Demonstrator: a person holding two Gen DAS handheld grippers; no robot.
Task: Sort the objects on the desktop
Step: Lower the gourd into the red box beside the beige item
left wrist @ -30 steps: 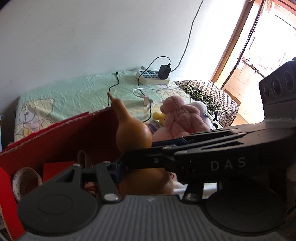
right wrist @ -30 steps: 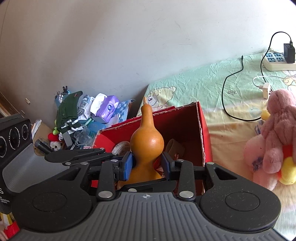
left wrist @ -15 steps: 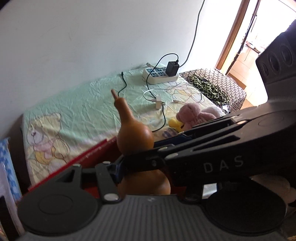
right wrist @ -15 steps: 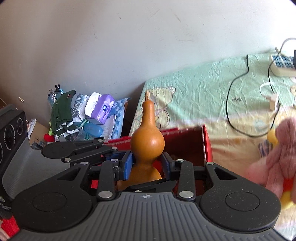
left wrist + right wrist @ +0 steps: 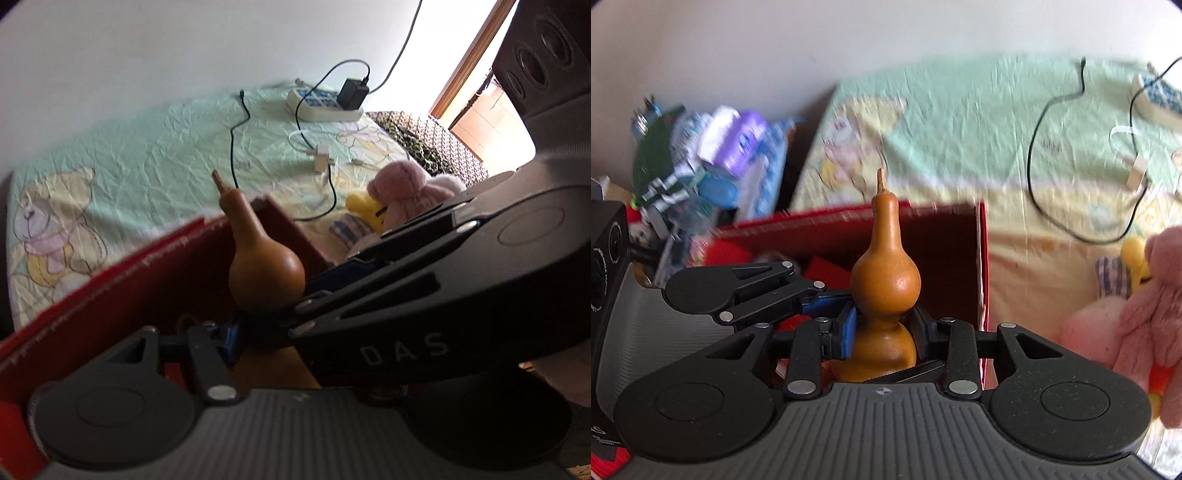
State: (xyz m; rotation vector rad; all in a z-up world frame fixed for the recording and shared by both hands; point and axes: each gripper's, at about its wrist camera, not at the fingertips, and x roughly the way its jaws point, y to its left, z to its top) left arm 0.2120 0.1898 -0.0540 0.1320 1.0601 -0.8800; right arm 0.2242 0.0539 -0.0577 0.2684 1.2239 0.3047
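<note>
The gourd [image 5: 882, 280] is being clamped upright at its waist by the right gripper [image 5: 882, 330], above the red box [image 5: 982, 266], probably for dropping in. The left gripper [image 5: 258, 332] is also pinching it, apparently for steadying.

The only legible lettering is "DAS", in pale capitals on the black body of the right claw [image 5: 402, 350], seen in the left wrist view just right of the left claw's own fingers. Print on the purple packet [image 5: 738, 142], far left of the right claw, is too blurred to read.
</note>
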